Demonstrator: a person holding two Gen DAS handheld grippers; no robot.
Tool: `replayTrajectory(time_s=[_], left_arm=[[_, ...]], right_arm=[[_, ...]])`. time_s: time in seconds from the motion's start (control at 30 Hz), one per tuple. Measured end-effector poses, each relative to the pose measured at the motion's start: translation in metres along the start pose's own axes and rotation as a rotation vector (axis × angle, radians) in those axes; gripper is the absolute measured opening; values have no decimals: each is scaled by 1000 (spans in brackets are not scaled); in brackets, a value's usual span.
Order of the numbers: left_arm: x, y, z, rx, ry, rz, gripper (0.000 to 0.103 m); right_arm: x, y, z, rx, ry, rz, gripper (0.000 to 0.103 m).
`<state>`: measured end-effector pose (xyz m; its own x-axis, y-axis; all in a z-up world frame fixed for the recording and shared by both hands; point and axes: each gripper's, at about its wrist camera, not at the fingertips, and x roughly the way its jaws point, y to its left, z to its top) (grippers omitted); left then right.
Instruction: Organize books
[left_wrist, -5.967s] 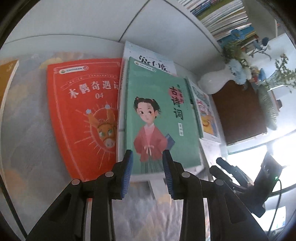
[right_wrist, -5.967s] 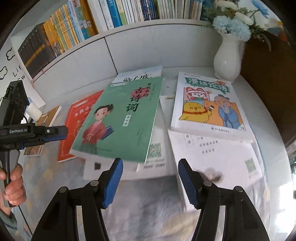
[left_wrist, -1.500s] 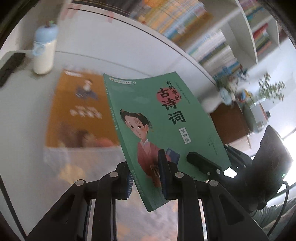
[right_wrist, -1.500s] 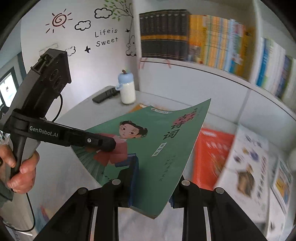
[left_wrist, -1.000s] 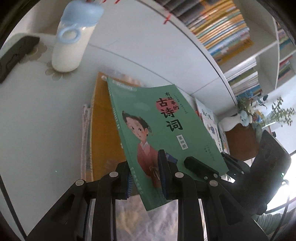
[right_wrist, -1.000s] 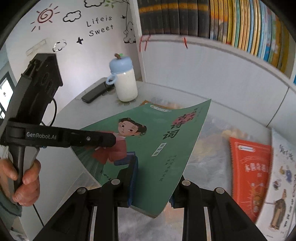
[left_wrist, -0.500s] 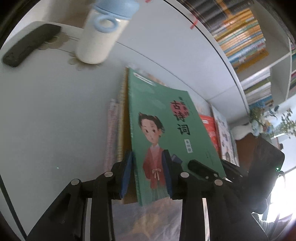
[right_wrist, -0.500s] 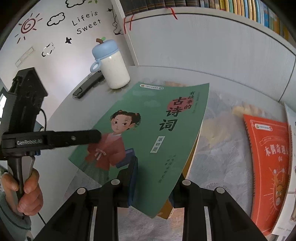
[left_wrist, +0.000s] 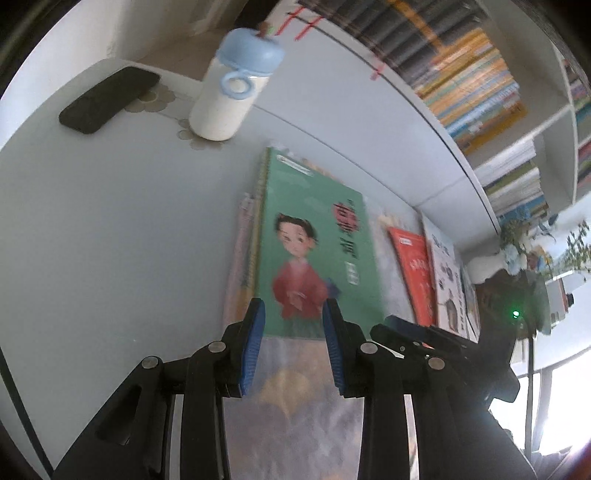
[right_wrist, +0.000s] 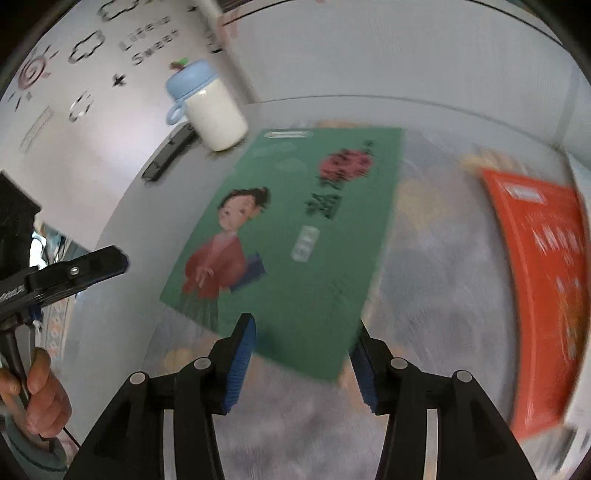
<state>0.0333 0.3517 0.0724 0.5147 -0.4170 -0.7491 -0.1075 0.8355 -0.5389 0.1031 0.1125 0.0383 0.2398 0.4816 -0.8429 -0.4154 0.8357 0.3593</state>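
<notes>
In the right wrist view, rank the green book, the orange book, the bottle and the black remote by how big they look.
1. green book
2. orange book, cut off by the frame edge
3. bottle
4. remote, partly hidden behind the bottle

Bottle and remote sit farther back, so true sizes are unsure.

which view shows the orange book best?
Right wrist. The orange book fills the right side there, its cover facing the camera, though blurred. The left wrist view shows it only as a narrow, foreshortened strip beyond the green book.

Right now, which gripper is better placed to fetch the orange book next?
Right. The orange book lies just beside the open right gripper, while the left gripper sits by the green book, farther away.
</notes>
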Motion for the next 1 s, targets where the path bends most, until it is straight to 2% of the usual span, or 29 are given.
replayTrajectory(time_s=[0.23,0.4,0.6,0.67,0.73,0.83,1.0], left_arm=[[6,-62,-28,107,53,6,30],[33,-127,-59,192,121,12,31],[70,-202,-81,193,171,-57,45],[81,-231,-87,192,181,-88,62],[92,-265,-93,224,175,-114,70],[108,-306,-101,279,185,-132,70],[149,-371,-100,329,219,-143,70]], right_arm=[[-60,-63,-55,205,-27,22,52],[-115,-118,-106,300,-71,3,54],[-179,-181,-158,373,-107,-56,54],[-206,-205,-178,387,-131,-93,54],[-226,-226,-189,400,-145,-129,58],[-257,-264,-213,437,-176,-178,59],[-284,-322,-234,516,-197,-199,60]])
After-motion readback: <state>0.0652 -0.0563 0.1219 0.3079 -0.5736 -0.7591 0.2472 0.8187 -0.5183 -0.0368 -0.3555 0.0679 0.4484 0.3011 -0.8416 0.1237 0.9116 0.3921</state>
